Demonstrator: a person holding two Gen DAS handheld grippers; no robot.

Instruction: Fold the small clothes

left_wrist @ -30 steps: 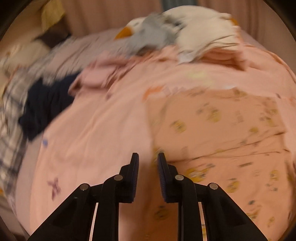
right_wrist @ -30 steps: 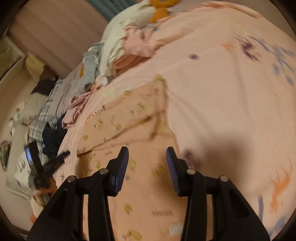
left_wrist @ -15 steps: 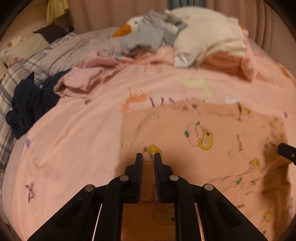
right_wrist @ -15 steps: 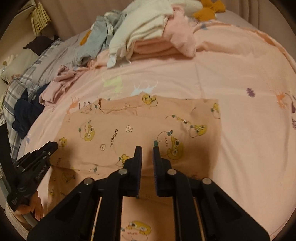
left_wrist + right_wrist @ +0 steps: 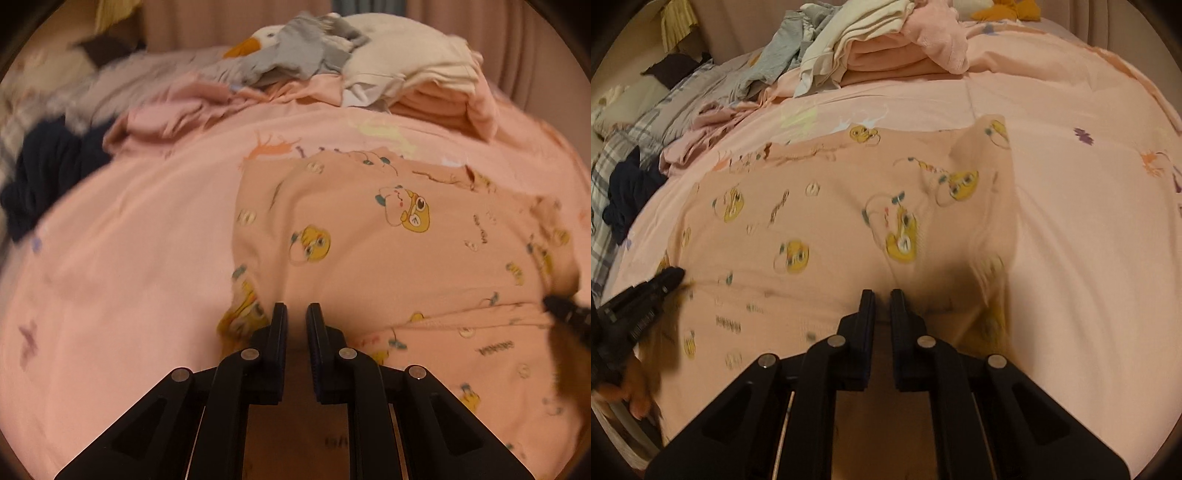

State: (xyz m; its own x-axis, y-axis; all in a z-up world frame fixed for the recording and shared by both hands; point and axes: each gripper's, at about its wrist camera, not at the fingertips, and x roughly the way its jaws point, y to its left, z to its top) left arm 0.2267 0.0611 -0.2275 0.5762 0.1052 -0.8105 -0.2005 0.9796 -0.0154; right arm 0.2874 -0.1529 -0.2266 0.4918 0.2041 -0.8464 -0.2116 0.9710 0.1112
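Left gripper [image 5: 296, 314] low over the near edge of the peach cartoon-print garment [image 5: 369, 258], jaws nearly together, a fold of the cloth bunched up between and around the tips, so pinching the garment at its near left corner. Right gripper [image 5: 882, 301] same story on the near right part of the garment [image 5: 831, 221]: fingers pressed almost together, cloth ridge rising into the narrow gap, pinched. In the right wrist view the left gripper [image 5: 670, 275] shows at far left, tips on the garment's left edge, a hand [image 5: 631, 387] behind it. In the left wrist view the tip of the right gripper [image 5: 554, 304] pokes in at far right edge.

Garment lies mostly flat on the pink bedsheet [image 5: 129, 258], yellow duck-like prints up, right edge lifted and rumpled.

Further back: dark navy clothing [image 5: 48, 170] heaped at left, crumpled pink clothes [image 5: 177, 110] beside it. At the far end a folded stack, cream on top of pink [image 5: 436, 85], grey garment [image 5: 295, 55] draped over a white plush duck [image 5: 264, 37] with orange beak. Curtain [image 5: 517, 55] behind
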